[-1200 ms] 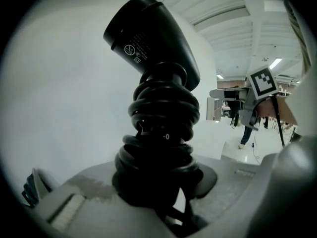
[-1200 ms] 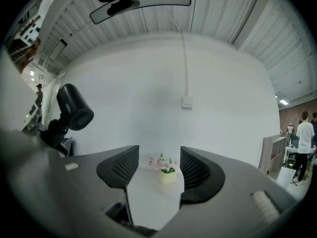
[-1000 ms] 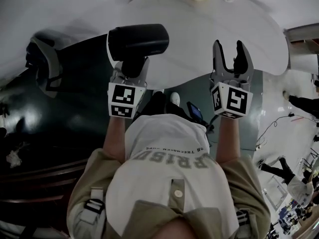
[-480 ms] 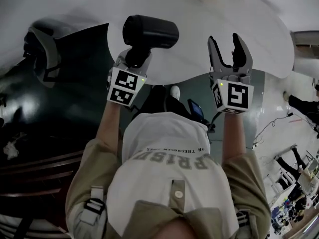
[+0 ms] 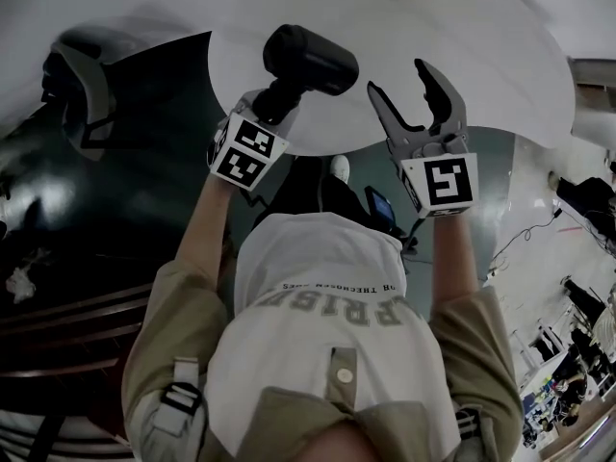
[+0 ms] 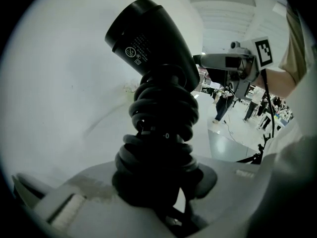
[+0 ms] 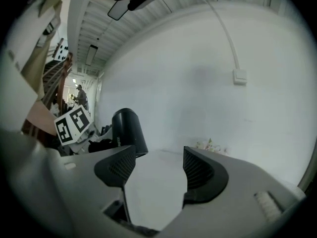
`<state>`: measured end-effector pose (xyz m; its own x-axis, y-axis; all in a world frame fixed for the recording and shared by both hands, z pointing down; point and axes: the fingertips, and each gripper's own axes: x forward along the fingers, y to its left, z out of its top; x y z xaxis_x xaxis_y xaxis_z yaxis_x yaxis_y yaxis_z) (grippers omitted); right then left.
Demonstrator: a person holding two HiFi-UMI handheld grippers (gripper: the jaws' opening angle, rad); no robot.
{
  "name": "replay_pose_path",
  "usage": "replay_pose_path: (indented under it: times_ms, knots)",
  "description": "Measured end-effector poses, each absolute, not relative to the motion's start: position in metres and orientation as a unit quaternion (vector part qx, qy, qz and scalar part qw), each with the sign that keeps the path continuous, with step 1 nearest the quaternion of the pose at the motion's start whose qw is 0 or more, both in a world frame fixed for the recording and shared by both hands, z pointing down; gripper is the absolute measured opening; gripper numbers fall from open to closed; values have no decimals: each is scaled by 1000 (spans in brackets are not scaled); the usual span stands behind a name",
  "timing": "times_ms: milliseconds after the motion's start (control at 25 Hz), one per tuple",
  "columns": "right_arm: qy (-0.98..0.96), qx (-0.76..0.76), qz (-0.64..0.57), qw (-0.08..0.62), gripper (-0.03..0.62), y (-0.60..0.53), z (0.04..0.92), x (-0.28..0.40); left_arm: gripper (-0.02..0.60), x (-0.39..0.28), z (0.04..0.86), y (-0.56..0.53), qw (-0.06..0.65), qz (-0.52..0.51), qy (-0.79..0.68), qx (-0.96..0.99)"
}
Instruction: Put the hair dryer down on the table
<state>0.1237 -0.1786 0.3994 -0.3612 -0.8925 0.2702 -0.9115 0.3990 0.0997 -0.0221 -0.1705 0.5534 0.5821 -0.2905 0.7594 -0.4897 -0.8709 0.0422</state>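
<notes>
The left tool (image 5: 274, 109) is clenched on the handle of the black hair dryer (image 5: 310, 58). In the left gripper view the handle, with its cord (image 6: 163, 113) wound round it, fills the space between the jaws of the left tool (image 6: 158, 182). The barrel of the hair dryer (image 6: 148, 38) tilts toward the upper left of that frame.

In the head view the dryer sits at upper centre, over the near part of the white desk (image 5: 462, 56). The desk's curved near edge runs under the handle, so the tool's marker cube (image 5: 245, 152) hangs out past the edge, over the dark floor (image 5: 115, 239). No view shows whether the barrel touches the desk top.

Beyond the dryer, the desk top lies bare and wide toward the top of the frame. A dark chair (image 5: 82, 94) stands at the upper left, well apart from the desk edge.

The right tool (image 5: 402, 85) is just right of the dryer and apart from it, also across the desk's near edge. Its jaws have just been opening. In the right gripper view they stand released on the right tool (image 7: 158, 170), with only bare desk (image 7: 153, 182) between them. The hair dryer (image 7: 129, 130) shows behind the jaw at the left of that frame, and a plain white wall (image 7: 198, 83) is beyond.
</notes>
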Motion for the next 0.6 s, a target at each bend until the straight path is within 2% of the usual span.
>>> replay_pose_path:
  times_ms: [280, 600]
  knots:
    - [-857, 480, 43, 185, 336, -174, 426, 89, 110, -25, 573, -167, 139, 431, -200, 869]
    - [-864, 447, 62, 224, 357, -179, 462, 78, 110, -22, 593, -161, 153, 475, -166, 850]
